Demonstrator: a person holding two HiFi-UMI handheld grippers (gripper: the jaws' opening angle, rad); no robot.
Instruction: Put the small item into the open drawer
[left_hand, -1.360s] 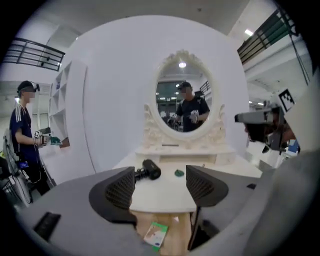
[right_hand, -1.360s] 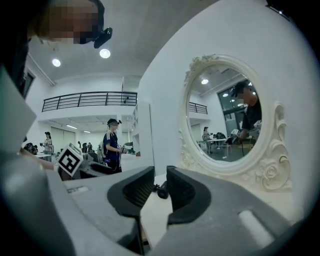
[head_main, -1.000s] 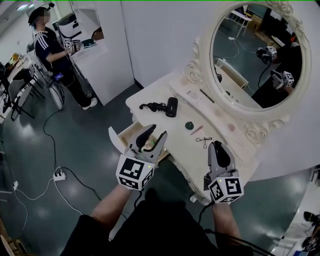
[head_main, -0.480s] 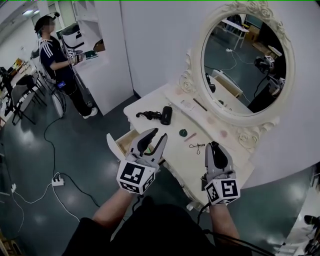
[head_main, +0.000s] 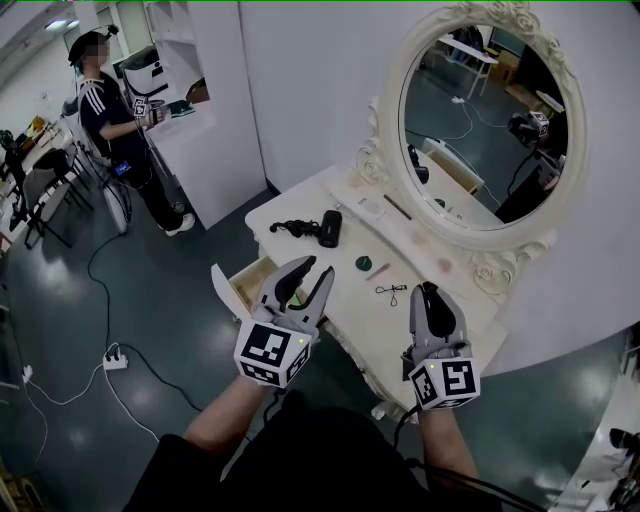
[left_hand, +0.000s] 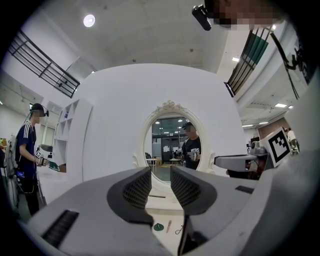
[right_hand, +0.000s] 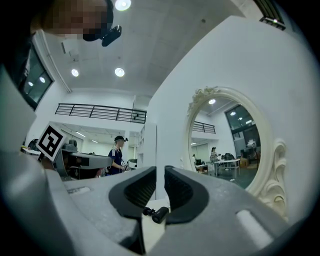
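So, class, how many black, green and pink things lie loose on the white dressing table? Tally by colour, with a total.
Black: 3 (dryer, wire clip, thin stick)
Green: 1 (round piece)
Pink: 1 (short stick)
Total: 5

The left forearm (head_main: 226, 420) and right forearm (head_main: 444, 452) reach forward side by side, well apart; the left gripper (head_main: 316, 268) points level, its jaws drawn together to a narrow slit with nothing between them; the right gripper (head_main: 428, 290) points almost level, its jaws likewise closed and empty.
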